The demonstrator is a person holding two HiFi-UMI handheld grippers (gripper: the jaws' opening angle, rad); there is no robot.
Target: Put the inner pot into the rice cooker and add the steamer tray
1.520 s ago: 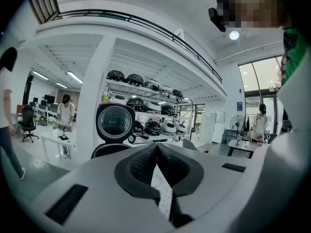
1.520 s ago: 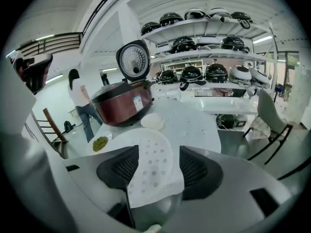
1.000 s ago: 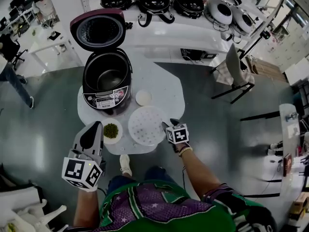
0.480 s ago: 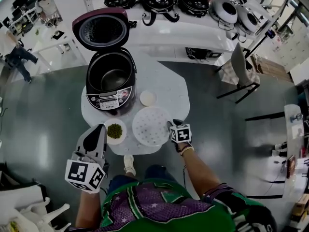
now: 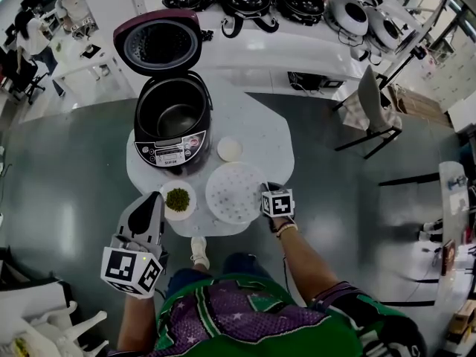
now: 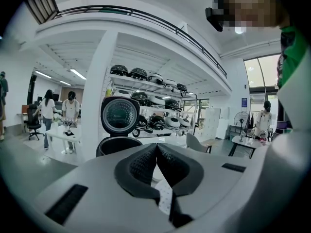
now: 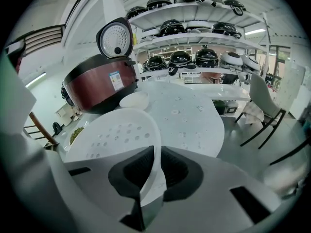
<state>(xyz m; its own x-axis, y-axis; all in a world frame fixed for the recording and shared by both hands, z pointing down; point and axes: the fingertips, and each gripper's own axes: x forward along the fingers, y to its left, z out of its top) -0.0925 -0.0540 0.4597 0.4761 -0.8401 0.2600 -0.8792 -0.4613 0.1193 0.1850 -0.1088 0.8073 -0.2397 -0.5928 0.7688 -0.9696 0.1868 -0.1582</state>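
Two hand-held grippers are at work, and only one is busy. The right gripper (image 5: 262, 193) reaches down to the near-right edge of the white, round, perforated plastic steamer tray (image 5: 232, 192), which lies flat on the pale round table (image 5: 262, 136). Its jaws are closing on the tray's upturned rim, and in the right gripper view the thin white rim stands upright between the two dark pads, which look to be against it on both sides. The left gripper (image 6: 156, 154) hangs off the table's near-left edge with its jaws together and nothing between them.

Behind the tray stands the dark red and black rice cooker (image 5: 171, 125) with its hinged lid (image 5: 156, 43) thrown back. The dark inner pot (image 5: 172, 114) appears to be seated inside already, so the tray seems to be the remaining part.

That tray is probably light and fairly stiff, though thin plastic pinched at one edge may flex and droop on the far side. Its smooth rim could slip or swivel between the pads, so a deep bite on the rim and a level carry seem wise. A small white bowl (image 5: 177, 199) of green bits sits just beside the tray, and a small white dish (image 5: 229, 149) lies between tray and cooker; both could be knocked.
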